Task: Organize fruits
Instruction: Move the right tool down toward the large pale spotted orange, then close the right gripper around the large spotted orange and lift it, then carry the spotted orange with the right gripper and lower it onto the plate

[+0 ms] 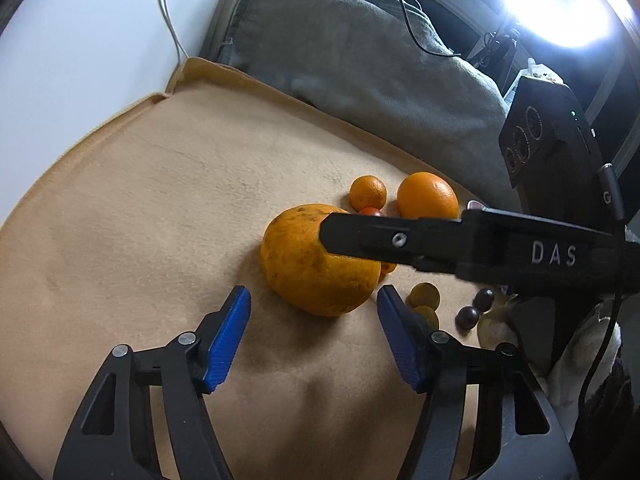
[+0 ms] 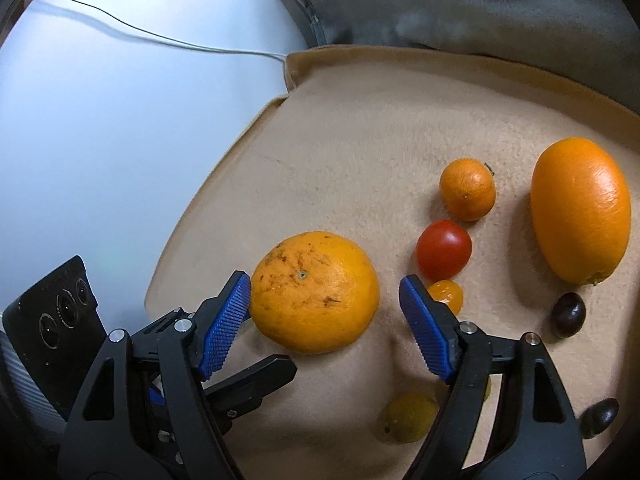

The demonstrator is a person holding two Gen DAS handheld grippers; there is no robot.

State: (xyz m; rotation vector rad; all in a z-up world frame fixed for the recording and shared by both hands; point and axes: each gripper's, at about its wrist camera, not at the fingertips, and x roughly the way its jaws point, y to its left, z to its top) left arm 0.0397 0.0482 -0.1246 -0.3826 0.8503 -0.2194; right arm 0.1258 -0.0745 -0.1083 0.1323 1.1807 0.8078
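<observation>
We see the big speckled orange [image 2: 315, 292] lying on the tan mat [image 2: 360, 128], left of the red tomato [image 2: 443, 253] and the smooth orange [image 2: 580, 210]. The right gripper [image 2: 325, 296] has its fingers spread around that orange; its left pad looks just at the peel, its right pad apart. The left gripper [image 1: 314, 306] waits on the near side with fingers spread, holding nothing.

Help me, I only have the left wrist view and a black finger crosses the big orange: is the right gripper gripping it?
Observer: No. The right gripper straddles the big orange with its jaws open; a gap shows at one pad.
Operator: What is behind that finger?
Observer: A red tomato, seen whole, and a small orange fruit just below it.
Operator: Which way is the orange's stem end?
Observer: Facing up, towards the right wrist camera.
</observation>
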